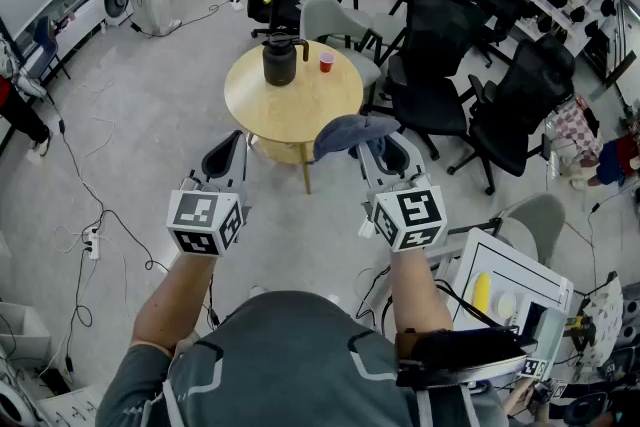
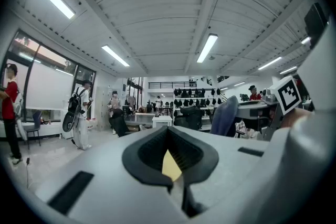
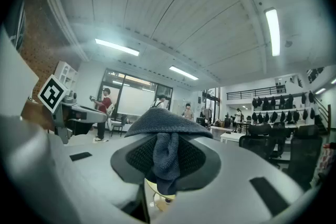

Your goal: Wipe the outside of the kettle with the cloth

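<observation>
Pale speckled office floor (image 1: 150, 115) all round, and out in the middle stands the round light-wood worktop (image 1: 300, 110), well ahead of the person.

Starting at the left, the left claw (image 1: 232, 150) hovers short of the worktop's near edge. Its jaws are tip to tip with nothing between them; only a sliver of yellow wood shows through the gap below the tips. On the far left part of the worktop sits the dark squat kettle with a curved handle (image 1: 279, 61), upright. Just beside it to the right is a small red cup (image 1: 326, 62), not touching.

Over to the right claw (image 1: 385, 153): it's clamped on the blue-grey knitted cloth (image 1: 352, 131), which bunches between the jaws and flops forward by the worktop's near right rim.

So the cloth is in hand and the kettle is untouched. This reads as the approach, with wiping not yet begun. Next move, I'd say: carry the cloth forward and left to the kettle's side wall, the free left claw ready to steady it. Watch that red cup, which is close enough to get knocked over.

For room, the near and left sides are open floor. Black office chairs (image 1: 440, 65) crowd the right and far edges, so coming in from the near side looks cleanest.
</observation>
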A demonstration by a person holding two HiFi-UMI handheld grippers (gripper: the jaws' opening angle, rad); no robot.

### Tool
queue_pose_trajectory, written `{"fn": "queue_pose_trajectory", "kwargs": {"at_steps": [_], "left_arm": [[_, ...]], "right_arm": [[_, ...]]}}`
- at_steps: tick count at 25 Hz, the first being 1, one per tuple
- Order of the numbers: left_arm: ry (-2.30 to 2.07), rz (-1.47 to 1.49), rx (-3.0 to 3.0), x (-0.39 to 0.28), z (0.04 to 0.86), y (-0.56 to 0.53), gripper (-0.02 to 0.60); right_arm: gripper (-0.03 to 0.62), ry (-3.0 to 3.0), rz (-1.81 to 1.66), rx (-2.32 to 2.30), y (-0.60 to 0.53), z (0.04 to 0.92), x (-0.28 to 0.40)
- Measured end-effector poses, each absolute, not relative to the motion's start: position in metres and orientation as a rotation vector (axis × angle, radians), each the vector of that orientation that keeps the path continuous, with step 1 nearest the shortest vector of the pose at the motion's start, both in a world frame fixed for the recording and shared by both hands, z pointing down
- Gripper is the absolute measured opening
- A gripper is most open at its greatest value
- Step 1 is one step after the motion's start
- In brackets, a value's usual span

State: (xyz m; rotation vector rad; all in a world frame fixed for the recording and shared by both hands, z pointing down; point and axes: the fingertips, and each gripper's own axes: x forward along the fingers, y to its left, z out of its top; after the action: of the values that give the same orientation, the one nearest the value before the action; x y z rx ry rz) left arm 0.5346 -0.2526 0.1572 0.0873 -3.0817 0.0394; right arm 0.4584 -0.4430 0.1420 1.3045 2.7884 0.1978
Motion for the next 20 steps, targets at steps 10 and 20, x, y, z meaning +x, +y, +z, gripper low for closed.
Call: {"fn": "queue_pose_trajectory", "kwargs": {"at_steps": [10, 20], "left_arm": [[-3.088, 0.057, 0.071, 0.533, 0.157, -0.248, 0.008], [-3.095, 0.063, 0.109, 0.538, 0.16, -0.226, 0.008]], "right_arm": [[0.109, 2.802, 0.2, 1.323, -0.436, 0.145, 0.455], [0.11, 2.811, 0.107, 1.317, -0.417, 0.143, 0.459]]}}
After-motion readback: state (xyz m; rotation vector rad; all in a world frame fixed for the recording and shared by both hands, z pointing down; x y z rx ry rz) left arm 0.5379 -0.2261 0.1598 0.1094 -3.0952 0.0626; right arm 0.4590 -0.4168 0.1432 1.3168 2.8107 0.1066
